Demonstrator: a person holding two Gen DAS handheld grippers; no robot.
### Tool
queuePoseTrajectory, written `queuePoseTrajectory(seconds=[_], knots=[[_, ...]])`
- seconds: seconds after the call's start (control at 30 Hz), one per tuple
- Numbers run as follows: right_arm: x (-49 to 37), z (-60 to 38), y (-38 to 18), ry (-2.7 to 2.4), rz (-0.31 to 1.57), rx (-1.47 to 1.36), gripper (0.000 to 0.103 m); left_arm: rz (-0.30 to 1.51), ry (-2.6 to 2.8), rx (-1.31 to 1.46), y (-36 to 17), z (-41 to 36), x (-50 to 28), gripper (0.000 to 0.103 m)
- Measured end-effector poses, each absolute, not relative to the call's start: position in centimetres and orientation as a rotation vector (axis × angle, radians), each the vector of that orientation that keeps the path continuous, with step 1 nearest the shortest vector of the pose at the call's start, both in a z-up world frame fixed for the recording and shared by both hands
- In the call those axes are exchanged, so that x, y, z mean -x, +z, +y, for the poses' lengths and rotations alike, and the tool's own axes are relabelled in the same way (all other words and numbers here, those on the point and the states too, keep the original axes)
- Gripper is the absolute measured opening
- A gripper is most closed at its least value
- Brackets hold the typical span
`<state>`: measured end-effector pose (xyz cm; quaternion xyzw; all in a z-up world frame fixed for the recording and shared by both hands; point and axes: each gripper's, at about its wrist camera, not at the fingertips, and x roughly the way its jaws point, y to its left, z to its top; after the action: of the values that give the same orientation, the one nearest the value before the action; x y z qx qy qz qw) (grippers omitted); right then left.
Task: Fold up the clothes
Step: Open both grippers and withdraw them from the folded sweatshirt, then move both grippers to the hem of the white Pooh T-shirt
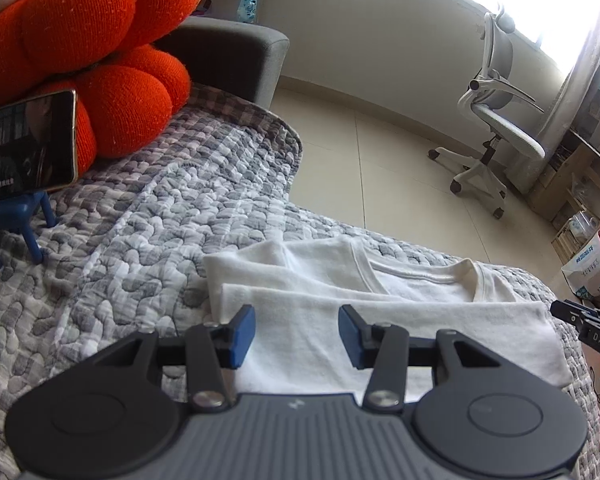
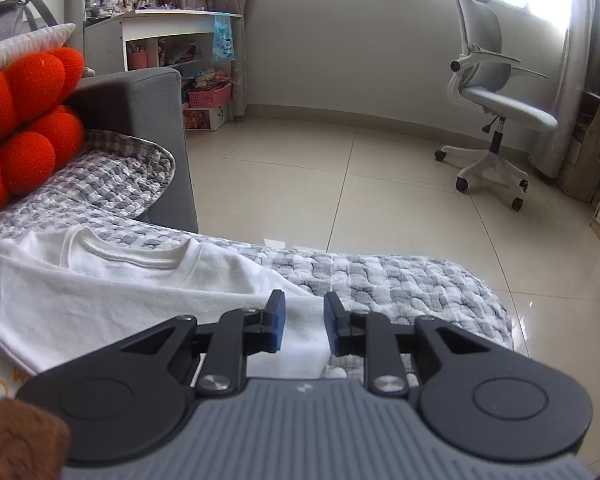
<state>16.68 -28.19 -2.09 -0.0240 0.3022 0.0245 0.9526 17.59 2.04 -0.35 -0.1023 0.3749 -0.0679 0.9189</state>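
Note:
A white T-shirt [image 1: 380,312] lies partly folded on the grey quilted cover [image 1: 140,220], collar toward the floor side. My left gripper [image 1: 297,334] is open and empty, hovering over the shirt's near fold. My right gripper [image 2: 304,326] is open with a narrower gap, empty, above the shirt's right corner [image 2: 300,336]. The shirt also shows in the right wrist view [image 2: 120,292]. The right gripper's tip shows at the right edge of the left wrist view [image 1: 588,326].
An orange knitted cushion [image 1: 92,40] and a phone on a blue stand [image 1: 24,148] sit at the left. A grey sofa arm [image 1: 236,56] is behind. An office chair [image 1: 496,120] stands on the tiled floor. The cover's edge [image 2: 480,292] drops off to the right.

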Motion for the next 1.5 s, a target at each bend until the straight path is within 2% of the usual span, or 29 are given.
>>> queuePoseTrajectory(seconds=[0.37,0.7,1.0,1.5], knots=[[-14.2,-27.3,-0.7,0.198,0.691,-0.081,0.027,0.799,-0.159,0.172,-0.5,0.9,-15.3,0.047],[-11.2,-25.8,-4.3,0.308,0.910,-0.060,0.028,0.857,-0.176,0.034,-2.0,-0.1,-12.5,0.047],[-8.6,-25.8,-4.4,0.310,0.914,0.019,0.027,0.888,-0.223,0.039,-2.6,1.8,-10.4,0.047],[-6.8,-25.4,-4.8,0.327,0.888,0.082,0.032,0.893,-0.221,-0.059,-2.8,0.4,-8.8,0.052]])
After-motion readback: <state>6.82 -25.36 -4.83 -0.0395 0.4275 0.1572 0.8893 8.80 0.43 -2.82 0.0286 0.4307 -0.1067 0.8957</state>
